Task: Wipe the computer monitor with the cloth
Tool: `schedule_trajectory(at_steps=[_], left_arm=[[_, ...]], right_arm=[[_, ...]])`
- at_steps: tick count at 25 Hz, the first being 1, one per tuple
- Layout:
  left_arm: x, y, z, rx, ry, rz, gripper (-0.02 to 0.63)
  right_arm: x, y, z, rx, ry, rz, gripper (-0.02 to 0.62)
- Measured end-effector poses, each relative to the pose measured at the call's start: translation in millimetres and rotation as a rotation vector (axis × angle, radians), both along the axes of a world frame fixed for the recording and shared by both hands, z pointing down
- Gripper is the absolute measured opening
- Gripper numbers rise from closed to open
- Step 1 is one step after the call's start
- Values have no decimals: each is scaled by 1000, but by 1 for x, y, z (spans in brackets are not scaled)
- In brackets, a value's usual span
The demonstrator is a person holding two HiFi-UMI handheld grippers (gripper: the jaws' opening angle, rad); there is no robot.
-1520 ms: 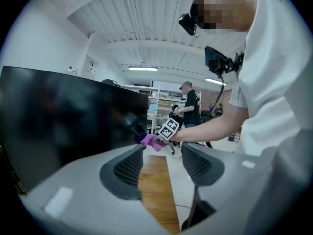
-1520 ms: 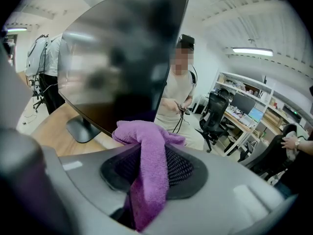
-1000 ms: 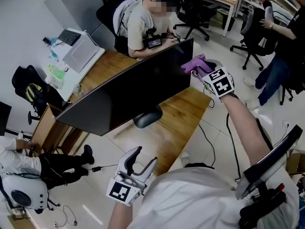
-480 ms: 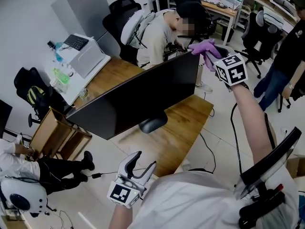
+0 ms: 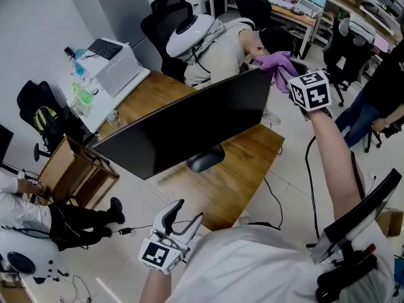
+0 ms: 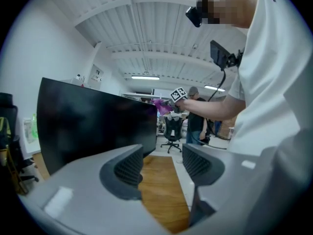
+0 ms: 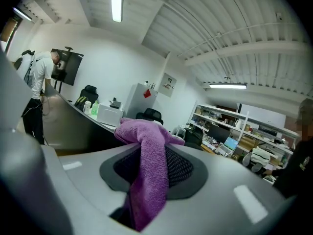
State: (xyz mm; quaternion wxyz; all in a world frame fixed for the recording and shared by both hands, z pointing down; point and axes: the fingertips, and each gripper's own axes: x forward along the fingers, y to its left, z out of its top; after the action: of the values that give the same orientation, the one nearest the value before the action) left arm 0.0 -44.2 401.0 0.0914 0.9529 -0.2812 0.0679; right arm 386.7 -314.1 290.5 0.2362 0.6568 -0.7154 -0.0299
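A wide dark computer monitor (image 5: 183, 128) stands on a wooden desk (image 5: 237, 169), its screen off. My right gripper (image 5: 278, 65) is raised at the monitor's top right corner, shut on a purple cloth (image 5: 276, 62) that touches that corner. In the right gripper view the cloth (image 7: 149, 168) hangs pinched between the jaws. My left gripper (image 5: 180, 214) hangs low near my body, open and holding nothing. In the left gripper view its jaws stand apart, and the monitor (image 6: 98, 126) fills the left side.
A person (image 5: 227, 40) bends over behind the monitor. A white printer (image 5: 117, 62) and green bottles (image 5: 79, 93) sit on the desk's far left. Office chairs (image 5: 167, 14) stand behind, another person (image 5: 379, 87) at the right, a second monitor (image 5: 360, 213) by my right side.
My right gripper with the cloth has risen from the monitor's right edge to its top right corner. The person behind has leaned further forward. The left gripper has barely moved.
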Motion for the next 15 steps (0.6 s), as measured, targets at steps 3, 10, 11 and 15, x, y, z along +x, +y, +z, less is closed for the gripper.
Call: schedule_trajectory(at_steps=[3,10,11,15], left_arm=[[-5,-1,-3,4,-1,-8,270],[-23,-3,-9,17,10,-17,270],[-28,-3,-9,14,12,-14,270],[-63,-2,-4,7,19,3,270]], right_arm=[[-1,7,-6,21,-17,11,127],[-20,69,-1,81,-71,30,127],[-27,84,4,85,-80,37,127],[-70,149,36,79,-153,71,128]])
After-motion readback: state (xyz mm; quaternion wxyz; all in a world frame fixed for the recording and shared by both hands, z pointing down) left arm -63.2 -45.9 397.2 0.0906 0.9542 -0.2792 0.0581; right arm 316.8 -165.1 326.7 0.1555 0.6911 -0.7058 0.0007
